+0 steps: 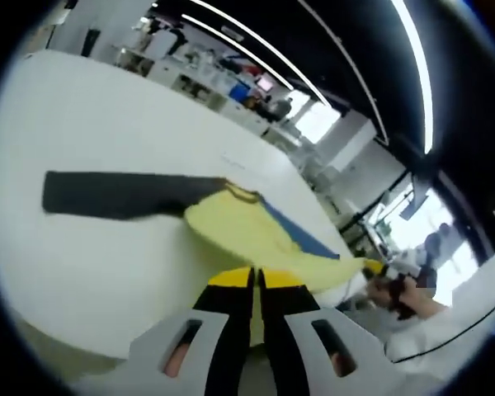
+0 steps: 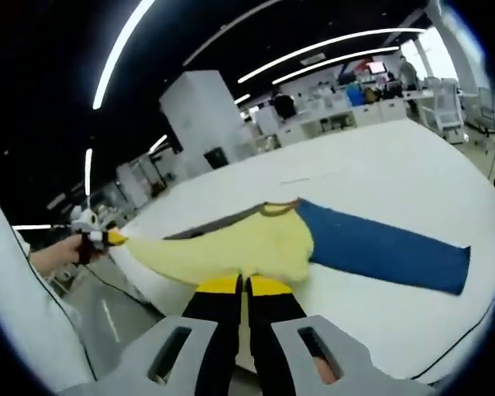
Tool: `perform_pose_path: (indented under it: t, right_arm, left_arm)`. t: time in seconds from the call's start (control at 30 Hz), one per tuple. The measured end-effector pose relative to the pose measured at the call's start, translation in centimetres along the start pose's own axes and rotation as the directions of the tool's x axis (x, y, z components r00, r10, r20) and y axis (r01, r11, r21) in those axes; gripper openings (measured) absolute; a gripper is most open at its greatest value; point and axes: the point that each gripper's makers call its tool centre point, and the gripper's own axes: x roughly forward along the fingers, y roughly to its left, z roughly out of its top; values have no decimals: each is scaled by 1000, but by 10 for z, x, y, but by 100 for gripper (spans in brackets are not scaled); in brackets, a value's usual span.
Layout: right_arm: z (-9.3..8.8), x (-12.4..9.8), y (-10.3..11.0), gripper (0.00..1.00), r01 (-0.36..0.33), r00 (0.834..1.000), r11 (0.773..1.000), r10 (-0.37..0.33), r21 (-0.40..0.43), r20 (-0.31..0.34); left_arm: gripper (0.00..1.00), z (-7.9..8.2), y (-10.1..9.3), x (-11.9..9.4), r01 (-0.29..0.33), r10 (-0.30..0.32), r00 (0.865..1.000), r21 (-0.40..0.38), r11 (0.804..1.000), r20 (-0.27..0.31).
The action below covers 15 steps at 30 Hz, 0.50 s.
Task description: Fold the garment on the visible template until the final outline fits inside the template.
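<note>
Garment (image 2: 256, 243) lies on table (image 2: 396, 165), near edge. One sleeve (image 2: 388, 252) stretches right, other sleeve (image 1: 124, 195) left. Shelves (image 2: 346, 115) stand far behind table.

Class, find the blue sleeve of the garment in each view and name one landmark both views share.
Left gripper view: the blue sleeve is a thin strip right of centre, mostly behind the yellow body.
Right gripper view: the blue sleeve stretches out right of centre on the white table.
Shared landmark: the garment's dark collar.
</note>
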Motion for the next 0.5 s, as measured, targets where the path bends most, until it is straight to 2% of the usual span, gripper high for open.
perform_pose_path:
  t: [0.07, 0.13, 0.17, 0.27, 0.33, 0.5]
  right_arm:
    - [-14, 0, -2, 3, 3, 999, 1000, -4, -1, -46]
    - [-24, 1, -4, 3, 8, 998, 1000, -8, -5, -68]
    - [-29, 1, -5, 3, 10, 997, 1000, -11, -2, -80]
    - [-49, 1, -8, 3, 17, 992, 1000, -15, 9, -122]
    - [-61, 1, -10, 3, 20, 988, 1000, -17, 20, -155]
    - [-83, 1, -11, 3, 29, 977, 999, -24, 20, -212]
  left_arm:
    - [0, -10, 3, 0, -4, 4, 1000, -10, 1000, -26]
    - [0, -26, 9, 0, -24, 24, 996, 0, 1000, -84]
    - [0, -28, 10, 0, -28, 28, 995, 3, 1000, -91]
    - [0, -48, 16, 3, -35, 35, 988, 2, 999, -148]
    - [0, -54, 19, 3, -42, 41, 985, -4, 999, -166]
    - [0, -77, 31, 4, -74, 74, 967, 11, 997, -242]
